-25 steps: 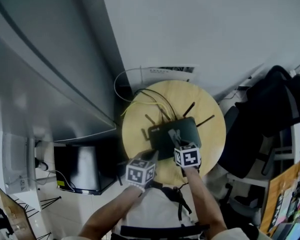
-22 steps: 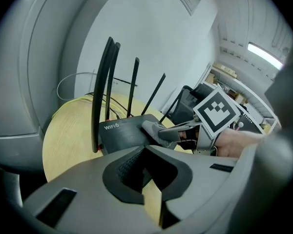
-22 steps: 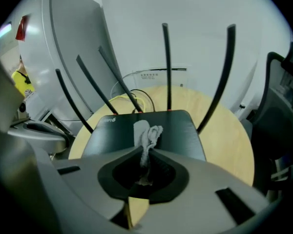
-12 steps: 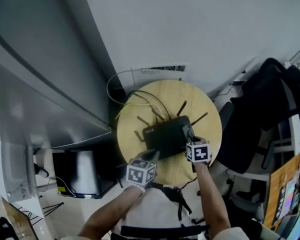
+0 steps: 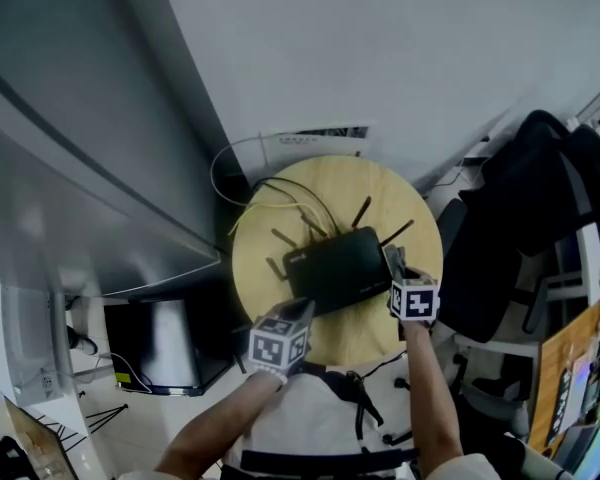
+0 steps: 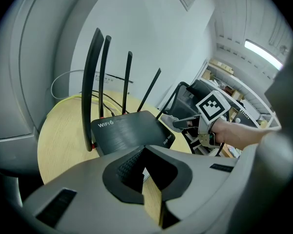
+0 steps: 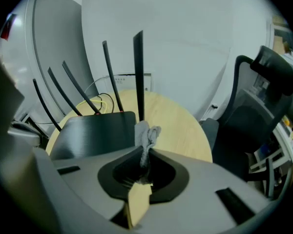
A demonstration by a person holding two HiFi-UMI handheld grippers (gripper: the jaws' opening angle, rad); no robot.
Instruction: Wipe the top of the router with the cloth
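Note:
A black router (image 5: 338,266) with several upright antennas lies on the round wooden table (image 5: 420,218). In the left gripper view its top (image 6: 127,134) reads WIFI6. My right gripper (image 5: 393,265) sits at the router's right edge, shut on a crumpled grey cloth (image 7: 146,133) that pokes out past the jaws beside the router's right side (image 7: 95,130). The left gripper (image 5: 302,311) is at the router's near left corner. Its jaws are shut, with nothing seen between them (image 6: 144,151). The left gripper view shows the right gripper (image 6: 183,123) and the cloth (image 6: 169,122).
Yellow and black cables (image 5: 280,206) run off the table's far left behind the router. A grey cabinet (image 5: 90,168) stands close on the left. A black office chair (image 5: 515,228) crowds the right side. A dark box (image 5: 165,343) sits on the floor at lower left.
My right gripper has slid rightward with the cloth, from the middle of the router's top to its right edge. The left gripper has stayed at the near left corner.

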